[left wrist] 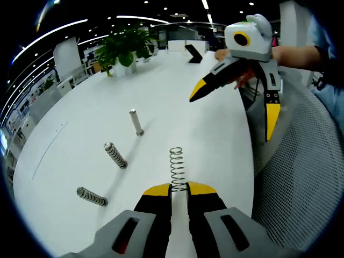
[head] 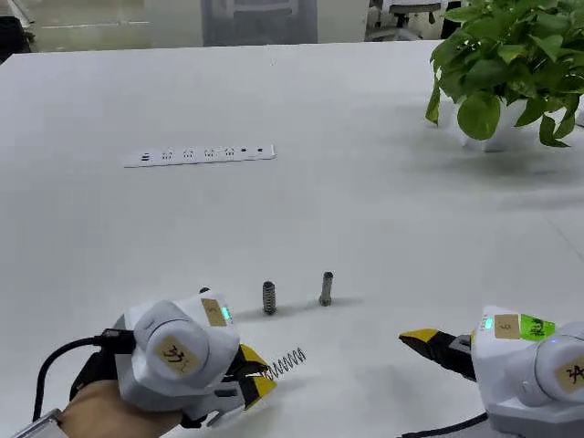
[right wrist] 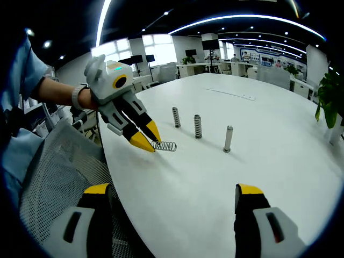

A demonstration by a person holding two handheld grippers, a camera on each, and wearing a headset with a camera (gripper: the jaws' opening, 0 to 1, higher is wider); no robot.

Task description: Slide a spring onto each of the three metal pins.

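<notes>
My left gripper (left wrist: pixel 179 187) is shut on one end of a loose spring (left wrist: pixel 177 167), which sticks out forward just above the white table; both also show low on the left in the head view, the spring (head: pixel 285 362) pointing right. Three upright pins stand in a row beyond it. The two nearer the left gripper, one pin (left wrist: pixel 91 196) and the middle pin (left wrist: pixel 115 155), each wear a spring. The third pin (left wrist: pixel 136 122) is bare, seen too as the bare pin (head: pixel 326 288). My right gripper (right wrist: pixel 172 188) hangs open and empty, off to the right of the row.
A white power strip (head: pixel 199 154) lies further back on the table (head: pixel 365 210). A potted plant (head: pixel 511 64) stands at the far right. A mesh chair (right wrist: pixel 59 177) sits at the table's near edge.
</notes>
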